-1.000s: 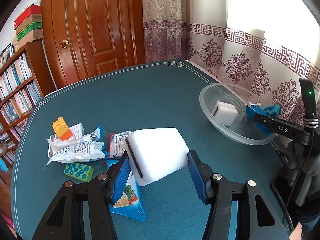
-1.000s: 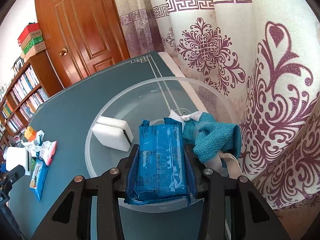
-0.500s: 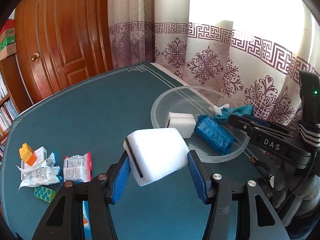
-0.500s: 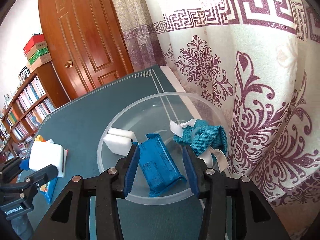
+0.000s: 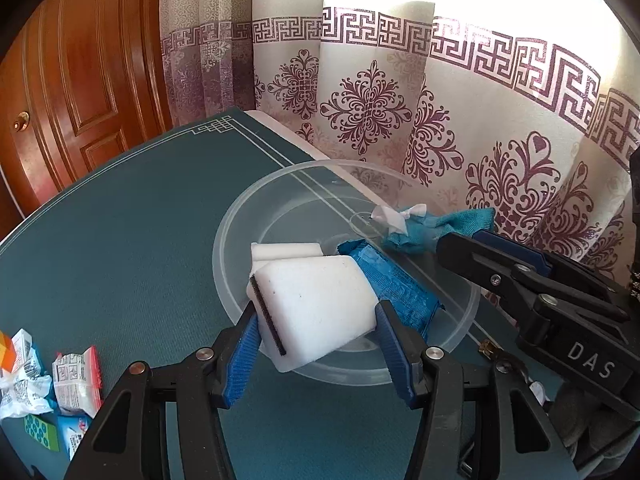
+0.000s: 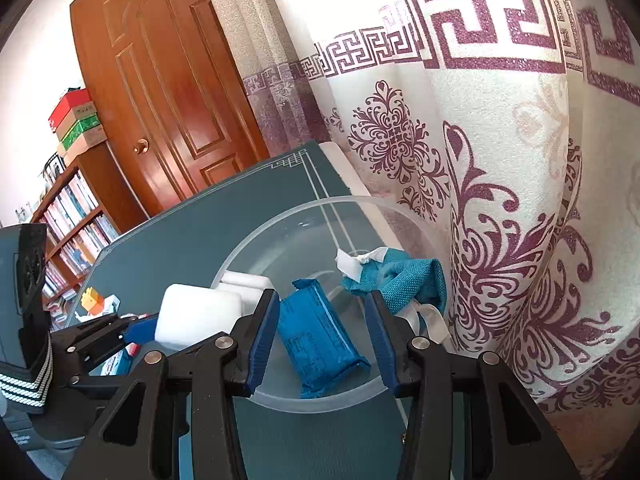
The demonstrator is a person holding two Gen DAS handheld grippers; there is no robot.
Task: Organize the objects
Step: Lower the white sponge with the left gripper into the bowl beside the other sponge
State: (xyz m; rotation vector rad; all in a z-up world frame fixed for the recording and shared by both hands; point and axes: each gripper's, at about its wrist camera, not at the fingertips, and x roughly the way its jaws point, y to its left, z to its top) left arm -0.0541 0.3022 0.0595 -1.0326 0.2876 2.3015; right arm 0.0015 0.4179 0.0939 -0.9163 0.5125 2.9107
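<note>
My left gripper (image 5: 316, 320) is shut on a white sponge (image 5: 316, 308) and holds it over the near rim of a clear plastic bowl (image 5: 256, 208). The sponge also shows in the right wrist view (image 6: 196, 316). In the bowl (image 6: 280, 224) lie a second white sponge (image 5: 284, 250), a blue packet (image 6: 320, 340) and a teal cloth (image 6: 404, 276). My right gripper (image 6: 322, 340) is open and empty, above the bowl's near edge, with the blue packet below and between its fingers.
Snack packets (image 5: 76, 372), a green block (image 5: 40, 436) and an orange-yellow block (image 6: 94, 300) lie at the left of the teal table (image 5: 120, 220). A patterned curtain (image 6: 500, 160) hangs right behind the bowl. A wooden door (image 6: 168, 92) and a bookshelf (image 6: 76, 216) stand beyond the table.
My left gripper carried the white sponge from the pile to over the bowl. My right gripper opened, dropped the blue packet into the bowl and drew back.
</note>
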